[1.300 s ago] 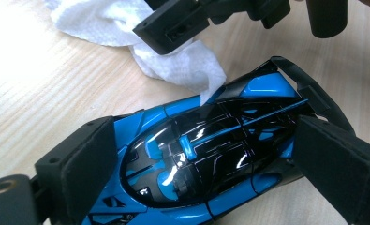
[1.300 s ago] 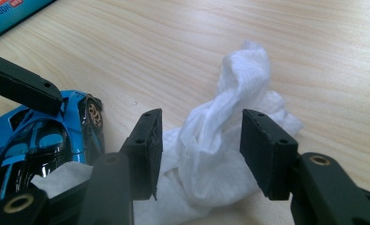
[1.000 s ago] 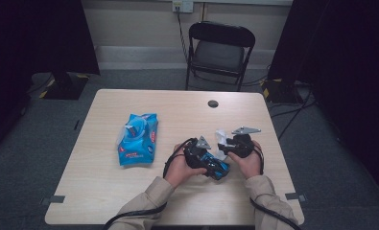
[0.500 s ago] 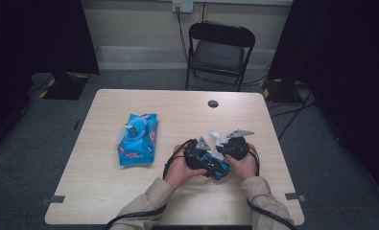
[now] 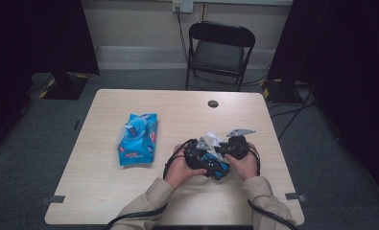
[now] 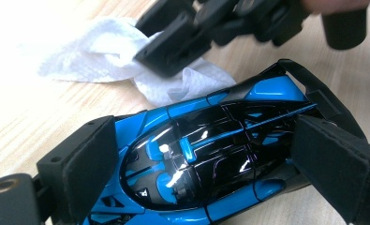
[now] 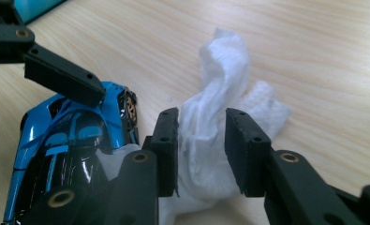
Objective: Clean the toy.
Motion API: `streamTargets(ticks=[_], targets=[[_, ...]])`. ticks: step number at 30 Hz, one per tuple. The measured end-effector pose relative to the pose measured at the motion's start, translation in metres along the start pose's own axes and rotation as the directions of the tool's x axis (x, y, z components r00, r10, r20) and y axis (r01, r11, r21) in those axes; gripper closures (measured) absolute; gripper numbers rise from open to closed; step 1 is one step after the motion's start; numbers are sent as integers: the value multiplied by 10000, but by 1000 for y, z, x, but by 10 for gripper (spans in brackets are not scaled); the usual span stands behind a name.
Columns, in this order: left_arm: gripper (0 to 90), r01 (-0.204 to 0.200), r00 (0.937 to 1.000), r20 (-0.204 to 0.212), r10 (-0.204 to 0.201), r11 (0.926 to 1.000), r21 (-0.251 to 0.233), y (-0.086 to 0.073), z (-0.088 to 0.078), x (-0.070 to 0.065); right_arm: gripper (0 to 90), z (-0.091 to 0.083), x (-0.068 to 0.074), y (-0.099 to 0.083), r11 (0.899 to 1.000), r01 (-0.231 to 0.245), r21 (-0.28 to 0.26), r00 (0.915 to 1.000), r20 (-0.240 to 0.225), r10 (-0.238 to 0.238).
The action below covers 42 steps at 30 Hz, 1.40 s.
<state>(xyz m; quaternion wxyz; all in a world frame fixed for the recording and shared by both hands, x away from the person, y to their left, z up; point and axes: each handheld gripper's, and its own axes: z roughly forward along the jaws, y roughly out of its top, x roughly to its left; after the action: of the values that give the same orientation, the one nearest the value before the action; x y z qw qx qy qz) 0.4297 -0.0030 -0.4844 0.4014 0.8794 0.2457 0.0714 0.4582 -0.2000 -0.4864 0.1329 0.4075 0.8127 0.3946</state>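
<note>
A glossy blue and black toy car lies on the table in front of the person, and my left gripper is shut on it, one pad against each side. In the high view the car sits between the two hands. A crumpled white wipe stands bunched between the pads of my right gripper, just beside the car's end. Those jaws have just been opening, and the wipe still fills the gap and touches both pads. Part of the wipe trails flat on the wood.
A blue pack of wipes lies to the left on the wooden table. A small black round hole cover sits near the far edge. A black folding chair stands behind the table.
Both hands stay over the car near the front of the table. The right gripper and the wipe have shifted slightly against the car.
</note>
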Motion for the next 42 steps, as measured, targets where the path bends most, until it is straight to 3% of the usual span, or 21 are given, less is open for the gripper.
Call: streamTargets(ticks=[6,13,21,30,39,42], targets=[[74,14,10000,14,-14,10000,92,1,0,0,654,-12,-9,4,9997,-157,-162,9994,313,162],[74,10,10000,15,-10,9999,110,1,0,0,644,-8,-19,3,9986,-506,-158,9967,622,515],[73,6,10000,11,-6,9999,125,2,0,0,716,0,-21,-4,9974,-565,458,9932,1048,515],[74,9,10000,23,-9,9999,123,1,0,0,720,6,-15,-6,9979,-489,420,9981,387,472],[73,3,10000,16,-3,9999,110,1,0,0,847,23,4,3,9985,-405,379,9974,-573,426],[73,43,10000,2,-43,10000,83,1,0,0,874,27,10,7,9989,-131,444,9972,-726,163]])
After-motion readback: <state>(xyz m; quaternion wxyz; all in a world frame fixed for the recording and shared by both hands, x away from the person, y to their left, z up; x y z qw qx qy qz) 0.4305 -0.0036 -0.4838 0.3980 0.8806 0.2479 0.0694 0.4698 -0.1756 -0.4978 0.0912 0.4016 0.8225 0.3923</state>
